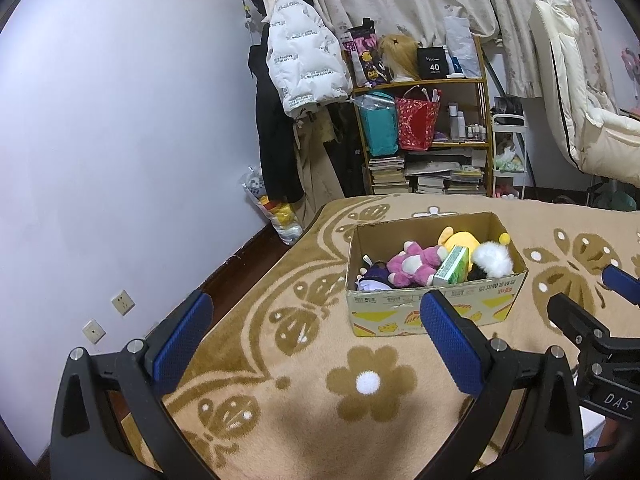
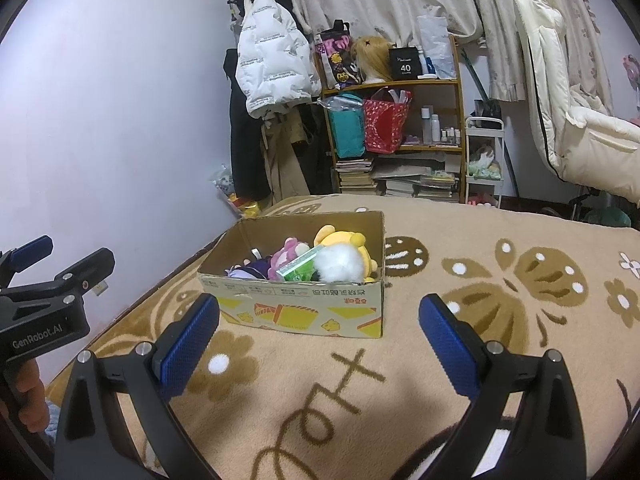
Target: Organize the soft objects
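A cardboard box [image 1: 424, 311] stands on the tan patterned blanket [image 1: 304, 408]; it also shows in the right wrist view [image 2: 296, 304]. Inside lie a pink plush [image 1: 416, 264], a yellow plush [image 1: 462, 242], a white fluffy plush [image 1: 494, 260], a purple plush [image 1: 374, 276] and a green packet [image 1: 452, 266]. My left gripper [image 1: 316, 332] is open and empty, held above the blanket in front of the box. My right gripper [image 2: 320, 336] is open and empty, also just in front of the box. Each gripper shows at the edge of the other's view.
A bamboo shelf [image 1: 424, 120] with bags, bottles and stacked books stands beyond the bed by the curtain. Coats [image 1: 300, 64] hang at the wall corner. A cream padded chair [image 1: 580, 120] is at the right. The lilac wall [image 1: 120, 120] runs along the bed's left edge.
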`<state>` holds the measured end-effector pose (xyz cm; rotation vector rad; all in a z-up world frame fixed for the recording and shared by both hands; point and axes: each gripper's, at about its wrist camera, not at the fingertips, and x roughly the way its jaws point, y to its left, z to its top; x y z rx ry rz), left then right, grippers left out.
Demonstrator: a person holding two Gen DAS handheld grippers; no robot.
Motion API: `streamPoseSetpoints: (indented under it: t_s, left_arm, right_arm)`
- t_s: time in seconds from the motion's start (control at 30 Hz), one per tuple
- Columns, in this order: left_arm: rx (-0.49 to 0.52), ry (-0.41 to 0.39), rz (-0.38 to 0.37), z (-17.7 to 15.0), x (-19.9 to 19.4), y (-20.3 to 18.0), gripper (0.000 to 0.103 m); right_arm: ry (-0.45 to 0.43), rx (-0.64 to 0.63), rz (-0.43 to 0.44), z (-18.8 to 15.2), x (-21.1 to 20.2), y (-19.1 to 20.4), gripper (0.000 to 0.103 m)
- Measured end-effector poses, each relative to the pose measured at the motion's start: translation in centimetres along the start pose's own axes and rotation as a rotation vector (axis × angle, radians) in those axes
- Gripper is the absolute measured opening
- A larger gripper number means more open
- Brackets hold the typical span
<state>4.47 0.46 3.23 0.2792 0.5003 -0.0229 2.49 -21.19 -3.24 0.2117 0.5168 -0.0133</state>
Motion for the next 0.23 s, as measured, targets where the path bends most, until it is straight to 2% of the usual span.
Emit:
streamPoseSetpoints:
  t_s: [0.23]
  left_arm:
    - [0.002,0.001,0.001,-0.01,-0.16,-0.28,0.103]
  right_arm:
    - [0.000,0.005,0.000,0.05,0.03,-0.08,0.103]
